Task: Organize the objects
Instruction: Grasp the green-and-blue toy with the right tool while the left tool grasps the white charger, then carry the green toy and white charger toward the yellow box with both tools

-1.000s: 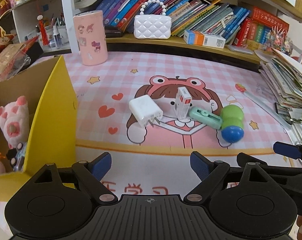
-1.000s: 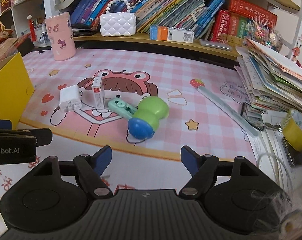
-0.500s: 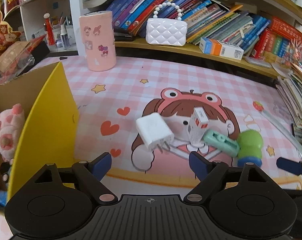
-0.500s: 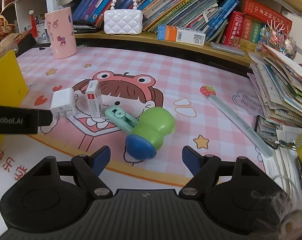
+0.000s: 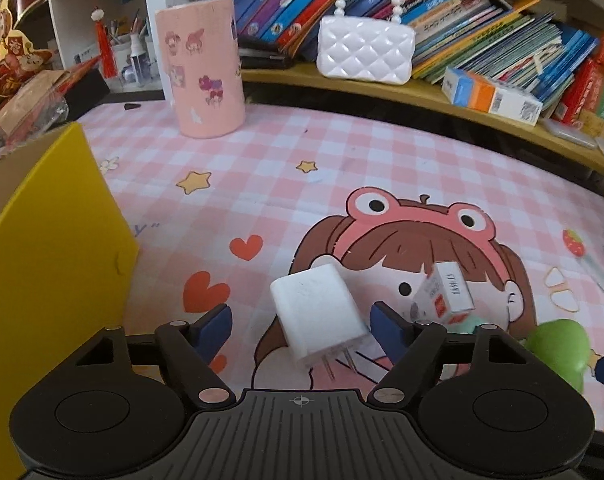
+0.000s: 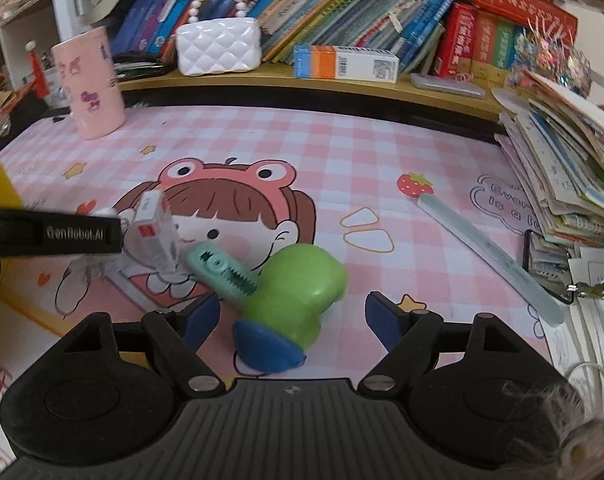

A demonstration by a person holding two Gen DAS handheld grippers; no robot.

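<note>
Pink checked matting with a frog-hatted cartoon girl covers my worktop (image 5: pixel 342 168), and a shelf of books runs behind it. From my left wrist camera, my left hand-held gripper (image 5: pixel 299 326) is spread wide with the white charger (image 5: pixel 318 312) between its blue pads, prongs pointing toward me; neither pad touches it. Just right of the charger a small white box (image 5: pixel 446 294) with red print leans over, and the green toy (image 5: pixel 560 346) shows at the right edge. A yellow box (image 5: pixel 49 248) stands at my left, a pink cylinder (image 5: pixel 199 68) and a white quilted purse (image 5: pixel 366 50) farther back.

From my right wrist camera, my right hand-held gripper (image 6: pixel 291 320) is also open, its pads on either side of the green toy (image 6: pixel 302 292) with its blue end toward me, not touching it. A mint correction-tape dispenser (image 6: pixel 221 270) lies against the toy's left, next to the small box (image 6: pixel 153 232). A pale ruler (image 6: pixel 490 250) lies to the right, near a stack of papers (image 6: pixel 570 168).
</note>
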